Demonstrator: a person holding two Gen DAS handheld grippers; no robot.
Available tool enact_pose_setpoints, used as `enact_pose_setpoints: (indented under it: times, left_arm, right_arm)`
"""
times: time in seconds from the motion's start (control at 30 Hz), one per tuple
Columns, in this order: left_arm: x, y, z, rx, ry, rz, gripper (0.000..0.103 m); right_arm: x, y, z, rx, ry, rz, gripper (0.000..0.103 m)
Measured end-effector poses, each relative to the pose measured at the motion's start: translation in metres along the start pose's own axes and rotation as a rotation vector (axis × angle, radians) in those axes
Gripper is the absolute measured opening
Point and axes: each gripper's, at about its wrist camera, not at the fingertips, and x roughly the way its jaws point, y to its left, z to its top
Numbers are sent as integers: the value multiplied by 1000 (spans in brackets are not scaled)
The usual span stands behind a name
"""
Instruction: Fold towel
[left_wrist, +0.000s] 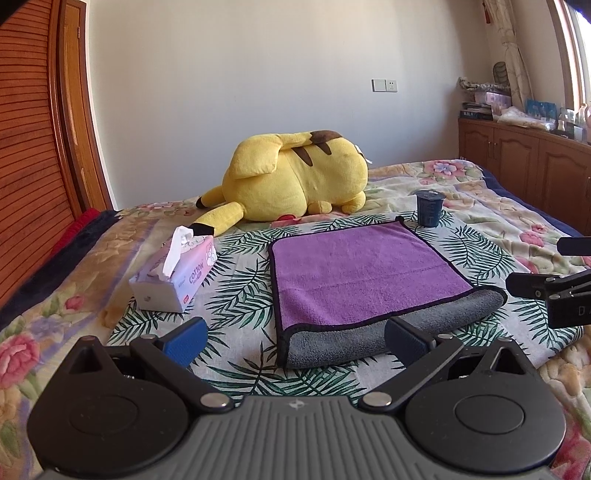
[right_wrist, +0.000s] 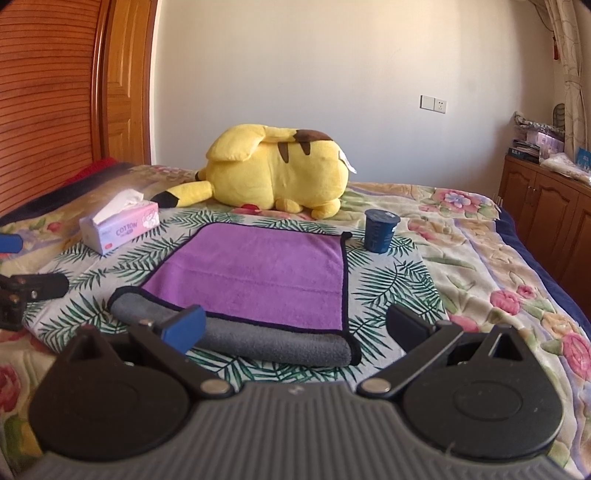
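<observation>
A purple towel (left_wrist: 354, 269) with a grey underside and black trim lies on the leaf-print cloth on the bed. Its near edge is folded over, showing a grey roll (left_wrist: 391, 332). It also shows in the right wrist view (right_wrist: 258, 273). My left gripper (left_wrist: 295, 339) is open and empty, just in front of the towel's near left corner. My right gripper (right_wrist: 295, 328) is open and empty, in front of the towel's near right corner. Each gripper shows at the edge of the other's view: the right gripper (left_wrist: 554, 291) and the left gripper (right_wrist: 22, 291).
A tissue box (left_wrist: 173, 277) stands left of the towel. A dark blue cup (left_wrist: 428, 208) stands at its far right corner. A yellow plush toy (left_wrist: 295, 177) lies behind. A wooden cabinet (left_wrist: 524, 155) is at the right, a wooden wardrobe (left_wrist: 33, 147) at the left.
</observation>
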Motion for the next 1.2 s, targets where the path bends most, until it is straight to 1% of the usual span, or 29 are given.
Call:
enact_pose_setpoints:
  times: [0.47, 0.67, 0.8, 1.0, 1.1, 1.17, 1.2]
  left_arm:
    - [42, 11, 1, -33, 49, -5, 84]
    - [56, 16, 2, -51, 69, -19, 84]
    - [65, 20, 4, -67, 74, -43, 83]
    - [76, 24, 5, -79, 87, -77, 73]
    - [81, 25, 5, -83, 95, -99, 67]
    - [84, 26, 5, -90, 102, -119, 61]
    - [86, 26, 5, -92, 105, -126, 60]
  right_arm:
    - [41, -10, 1, 7, 56, 12, 103]
    - [55, -16, 0, 24, 90, 13, 103]
    - [64, -19, -1, 23, 108, 11, 103]
    - [76, -22, -4, 13, 136, 13, 103]
    - [82, -23, -5, 7, 154, 20, 103]
    - [86, -24, -6, 6, 166, 26, 103]
    - [88, -25, -6, 7, 172, 29, 102]
